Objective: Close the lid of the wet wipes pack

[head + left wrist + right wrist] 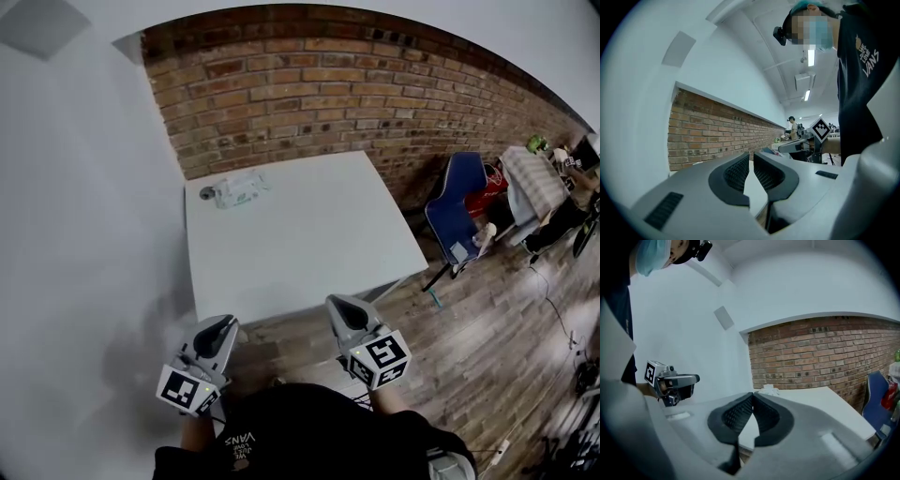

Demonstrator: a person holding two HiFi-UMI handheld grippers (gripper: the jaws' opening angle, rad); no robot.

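The wet wipes pack (242, 188) lies flat at the far left corner of the white table (309, 244), close to the brick wall. A small dark round part (207, 193) shows at its left end; I cannot tell how the lid stands. In the right gripper view the pack (768, 390) is a small white lump far beyond the jaws. My left gripper (217, 328) and right gripper (342, 307) hover short of the table's near edge, close to my body. Both are shut with nothing held, as seen on the left gripper (751, 153) and the right gripper (753, 393).
A brick wall (309, 84) runs behind the table and a white wall (84, 234) lies to its left. A blue chair (457, 211) and assorted clutter stand on the wooden floor (487, 337) to the right.
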